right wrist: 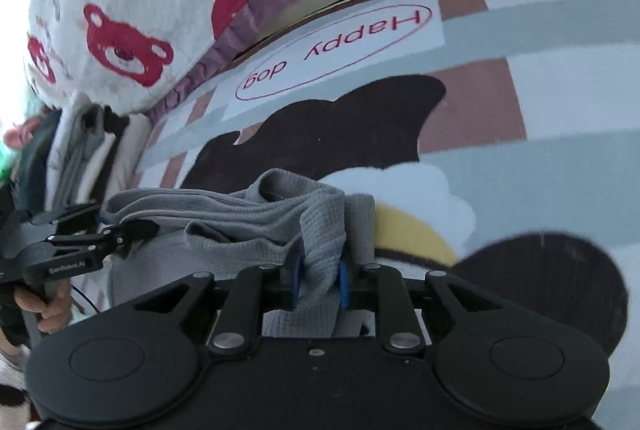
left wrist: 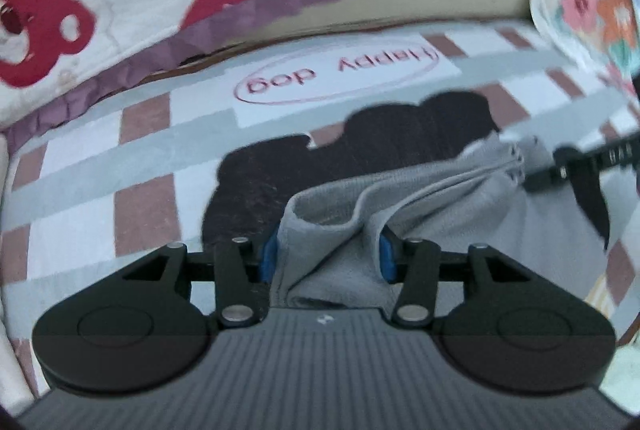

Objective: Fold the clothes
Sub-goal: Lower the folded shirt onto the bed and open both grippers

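Both tools are clamped on the grey garment (right wrist: pixel 320 230): left tool (left wrist: pixel 326 254) pinching one bunched edge, right tool (right wrist: pixel 318 284) another, w/ the ribbed band stretched between them just above the rug (right wrist: pixel 520 101). Fold looks mid-way; how many folds are in, can't tell. Surface is a "Happy dog" checked rug beside a bear-print quilt (right wrist: pixel 120 9) (stacked clothes (right wrist: pixel 80 149) at far left).

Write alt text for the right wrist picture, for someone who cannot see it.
The right gripper pinches a bunched grey waffle-knit garment between blue pads, above a checked bedspread printed "Happy dog". At left, the left gripper grips the same garment, near a white quilt with red bears.
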`<action>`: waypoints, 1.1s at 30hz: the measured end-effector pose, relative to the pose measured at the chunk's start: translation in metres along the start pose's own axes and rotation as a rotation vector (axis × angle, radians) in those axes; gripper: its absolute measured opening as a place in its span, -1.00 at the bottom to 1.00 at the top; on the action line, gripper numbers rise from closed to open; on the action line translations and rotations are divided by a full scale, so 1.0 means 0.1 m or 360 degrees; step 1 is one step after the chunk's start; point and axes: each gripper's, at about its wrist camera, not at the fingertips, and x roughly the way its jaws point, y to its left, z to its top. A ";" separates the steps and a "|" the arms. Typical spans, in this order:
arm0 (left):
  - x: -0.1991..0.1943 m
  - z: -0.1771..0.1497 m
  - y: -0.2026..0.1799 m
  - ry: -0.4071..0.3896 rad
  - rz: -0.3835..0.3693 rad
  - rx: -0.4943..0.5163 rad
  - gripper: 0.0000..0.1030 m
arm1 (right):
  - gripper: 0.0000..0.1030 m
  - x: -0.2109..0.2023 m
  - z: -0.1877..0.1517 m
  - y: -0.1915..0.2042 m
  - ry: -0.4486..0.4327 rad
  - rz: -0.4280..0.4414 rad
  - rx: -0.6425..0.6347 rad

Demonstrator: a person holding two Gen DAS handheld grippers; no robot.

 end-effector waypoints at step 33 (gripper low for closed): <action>0.43 0.03 -0.80 -0.0024 0.0030 0.0052 -0.72 | -0.65 -0.49 -1.09 0.20 -0.0208 0.0034 -0.0254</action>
